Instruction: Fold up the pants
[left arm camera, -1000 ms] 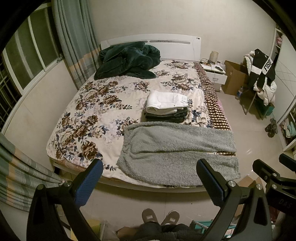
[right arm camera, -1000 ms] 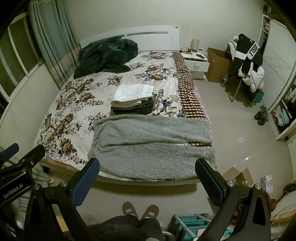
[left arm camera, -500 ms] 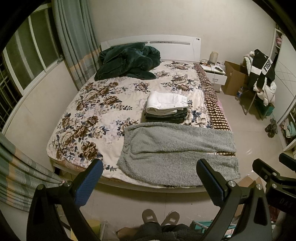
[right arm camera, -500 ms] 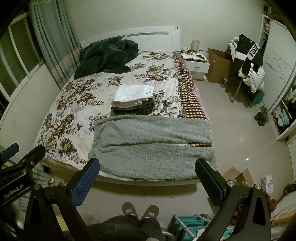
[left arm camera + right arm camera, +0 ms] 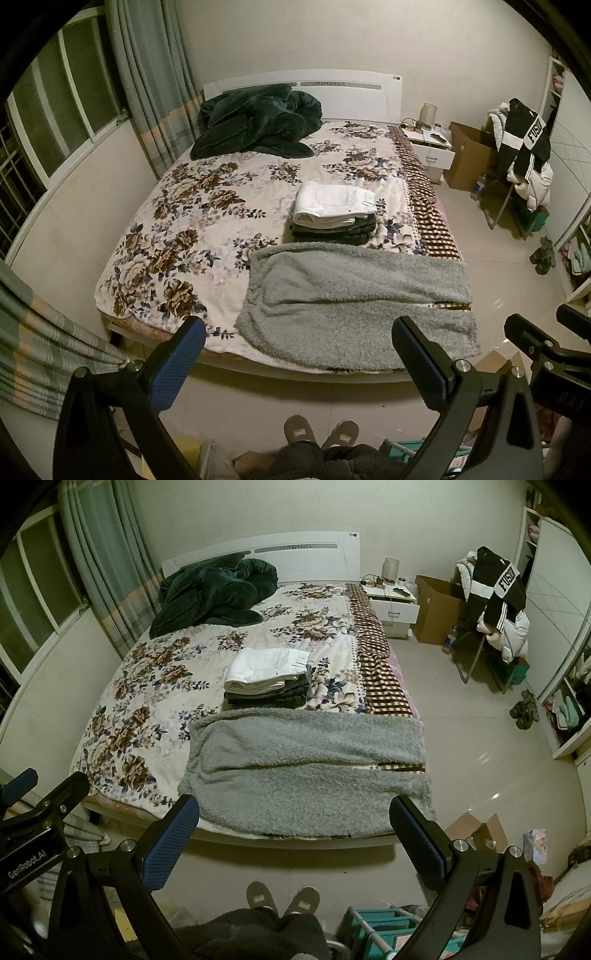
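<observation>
Nothing much has moved since a second ago: both views barely drift. My left tool and right tool hang wide apart and empty above the floor. Grey fleecy pants lie flat across the bed's foot at 12 o'clock, untouched, so I judge folding hasn't begun. Folded clothes sit stacked just beyond.

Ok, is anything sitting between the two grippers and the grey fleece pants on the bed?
Nothing visible. The grey fleece pants lie flat across the foot of the bed, facing the open left gripper and open right gripper. The folded stack sits beyond the pants, not in the way.
</observation>
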`<state>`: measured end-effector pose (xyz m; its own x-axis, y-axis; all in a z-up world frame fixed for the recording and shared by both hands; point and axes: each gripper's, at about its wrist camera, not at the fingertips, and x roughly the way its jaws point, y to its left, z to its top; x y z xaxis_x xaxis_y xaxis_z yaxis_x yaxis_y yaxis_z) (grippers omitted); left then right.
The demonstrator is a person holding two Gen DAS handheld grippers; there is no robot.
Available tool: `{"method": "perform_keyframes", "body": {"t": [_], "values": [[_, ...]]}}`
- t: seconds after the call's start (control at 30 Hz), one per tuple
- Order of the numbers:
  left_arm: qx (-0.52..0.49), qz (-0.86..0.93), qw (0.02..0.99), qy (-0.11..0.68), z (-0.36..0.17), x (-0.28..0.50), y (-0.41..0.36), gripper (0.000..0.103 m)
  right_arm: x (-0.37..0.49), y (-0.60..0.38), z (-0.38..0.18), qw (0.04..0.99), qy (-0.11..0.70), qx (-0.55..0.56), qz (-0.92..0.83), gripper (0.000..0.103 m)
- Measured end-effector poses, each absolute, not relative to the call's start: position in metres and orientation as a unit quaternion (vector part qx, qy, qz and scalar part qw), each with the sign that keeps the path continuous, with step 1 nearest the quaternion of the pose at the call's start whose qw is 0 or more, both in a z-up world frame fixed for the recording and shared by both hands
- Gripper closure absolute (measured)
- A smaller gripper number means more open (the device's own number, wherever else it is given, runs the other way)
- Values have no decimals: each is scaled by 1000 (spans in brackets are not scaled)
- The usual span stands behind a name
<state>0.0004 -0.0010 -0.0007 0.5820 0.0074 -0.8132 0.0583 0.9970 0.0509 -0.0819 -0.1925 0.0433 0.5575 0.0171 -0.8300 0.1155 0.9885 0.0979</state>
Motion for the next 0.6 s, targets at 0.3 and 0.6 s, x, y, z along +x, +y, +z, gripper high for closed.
{"method": "perform_keyframes", "body": {"t": [0.3,0.6], "values": [[23,29,904,427,-16,52,14,0,-61,-208,10,872,478,94,-48,0],[-7,115,871,478,-98,156,29,0,38,-284,-97,838,509,169,-99,0]]}}
